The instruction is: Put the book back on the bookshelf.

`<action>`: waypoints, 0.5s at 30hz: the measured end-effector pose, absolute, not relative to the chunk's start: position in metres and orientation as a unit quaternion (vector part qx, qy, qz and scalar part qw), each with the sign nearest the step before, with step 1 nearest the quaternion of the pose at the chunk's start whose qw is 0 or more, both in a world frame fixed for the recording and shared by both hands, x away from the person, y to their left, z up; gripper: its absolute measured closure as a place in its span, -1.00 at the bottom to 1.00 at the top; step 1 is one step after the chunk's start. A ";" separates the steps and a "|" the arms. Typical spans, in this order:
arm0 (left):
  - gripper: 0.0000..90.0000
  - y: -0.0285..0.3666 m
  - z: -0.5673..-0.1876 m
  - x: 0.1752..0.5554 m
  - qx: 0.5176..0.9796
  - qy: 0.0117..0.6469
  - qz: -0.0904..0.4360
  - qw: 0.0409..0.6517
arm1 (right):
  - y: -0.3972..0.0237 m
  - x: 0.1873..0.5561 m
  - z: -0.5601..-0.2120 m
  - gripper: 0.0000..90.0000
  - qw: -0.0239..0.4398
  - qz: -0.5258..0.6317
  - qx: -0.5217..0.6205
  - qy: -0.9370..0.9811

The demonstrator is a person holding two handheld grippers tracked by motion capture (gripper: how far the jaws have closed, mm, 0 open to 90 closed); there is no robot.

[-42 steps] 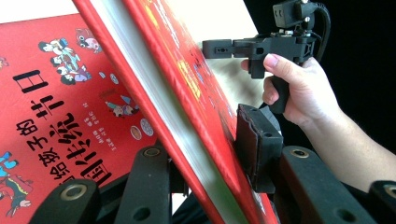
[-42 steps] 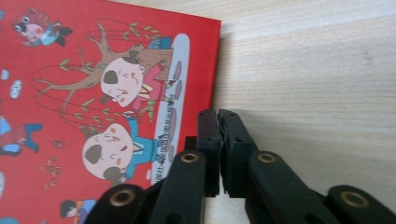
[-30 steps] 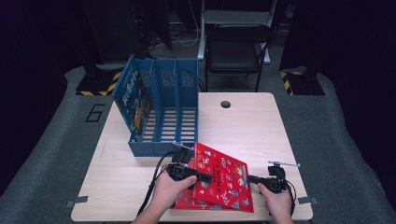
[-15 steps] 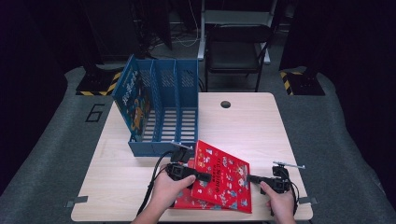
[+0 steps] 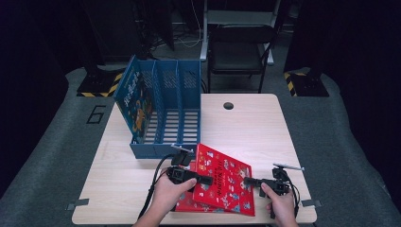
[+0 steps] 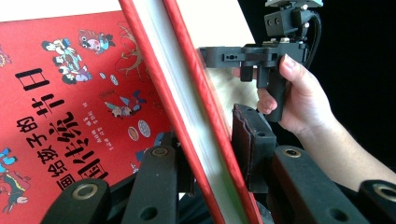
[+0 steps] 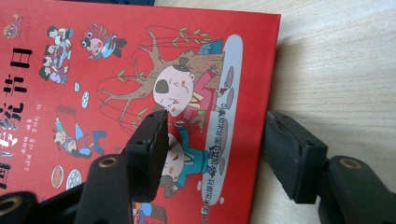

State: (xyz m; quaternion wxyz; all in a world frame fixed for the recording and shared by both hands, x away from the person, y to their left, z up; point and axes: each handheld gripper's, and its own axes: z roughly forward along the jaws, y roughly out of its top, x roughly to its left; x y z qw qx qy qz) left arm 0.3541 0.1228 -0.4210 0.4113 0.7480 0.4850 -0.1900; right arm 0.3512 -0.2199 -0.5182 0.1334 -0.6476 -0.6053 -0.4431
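We cannot see the lower edge of the red book (image 5: pixel 222 182), cut off behind the hands at the bottom centre of the high view. Its glossy cover carries cartoon figures and black characters. The left gripper (image 6: pixel 205 154) pinches its raised edge; the right gripper (image 7: pixel 212 154), jaws just spreading, straddles a corner untouched.

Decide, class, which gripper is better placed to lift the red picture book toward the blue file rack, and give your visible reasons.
Left. The left gripper is clamped on the red picture book, its edge tilted up. The right gripper has just been opening; its pads stand apart, off the cover. The blue file rack is on the left side.
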 end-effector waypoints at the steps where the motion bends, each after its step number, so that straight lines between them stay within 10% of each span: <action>1: 0.59 0.123 -0.421 0.354 0.747 0.485 -0.191 0.412 | -0.221 0.352 -0.519 -0.10 0.128 -0.446 -0.643 -0.609; 15: 0.63 0.120 -0.416 0.356 0.742 0.486 -0.199 0.417 | -0.225 0.350 -0.512 -0.04 0.128 -0.445 -0.652 -0.600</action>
